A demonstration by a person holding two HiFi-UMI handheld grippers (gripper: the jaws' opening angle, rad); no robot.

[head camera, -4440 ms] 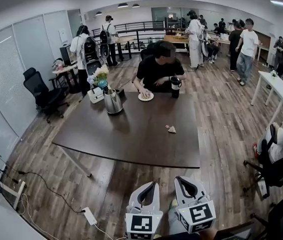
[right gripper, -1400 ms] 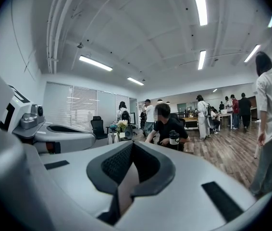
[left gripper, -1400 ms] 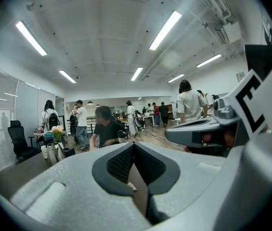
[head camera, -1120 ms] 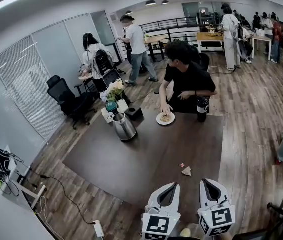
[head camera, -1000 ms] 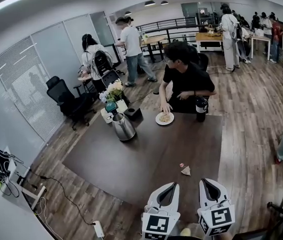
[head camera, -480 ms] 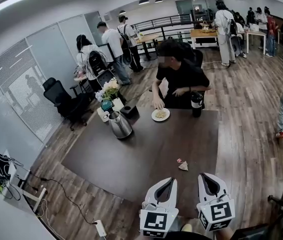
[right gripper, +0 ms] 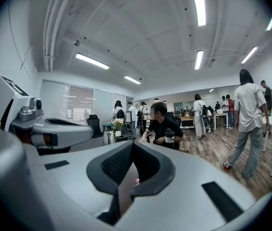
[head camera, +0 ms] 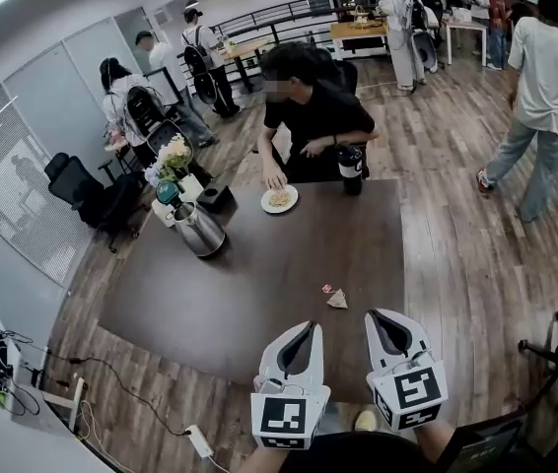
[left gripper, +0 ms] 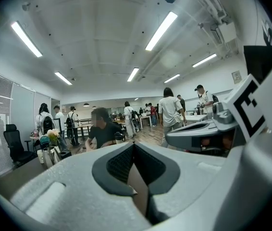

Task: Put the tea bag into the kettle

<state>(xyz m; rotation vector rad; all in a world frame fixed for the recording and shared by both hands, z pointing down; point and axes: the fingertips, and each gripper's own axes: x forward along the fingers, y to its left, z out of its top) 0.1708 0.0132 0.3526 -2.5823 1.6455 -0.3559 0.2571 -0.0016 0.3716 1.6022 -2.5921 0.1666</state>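
The tea bag (head camera: 337,300), a small pale pyramid with a red tag, lies on the dark brown table (head camera: 259,294) near its front right part. The steel kettle (head camera: 198,233) stands at the table's far left; it also shows in the left gripper view as the kettle (left gripper: 49,155) and in the right gripper view as the kettle (right gripper: 109,137). My left gripper (head camera: 313,326) and right gripper (head camera: 377,314) hover side by side at the near edge, both shut and holding nothing. The tea bag lies just beyond them, between the two tips.
A person sits at the far side with a plate (head camera: 279,199) and a black tumbler (head camera: 349,168). A flower vase (head camera: 174,156) and a black box (head camera: 216,197) stand behind the kettle. Someone walks past at the right (head camera: 535,87). A power strip (head camera: 200,441) lies on the floor.
The head view has swung, so the table and tea bag sit further left and higher in the picture. Both grippers stay shut, side by side. People in the background have walked on.
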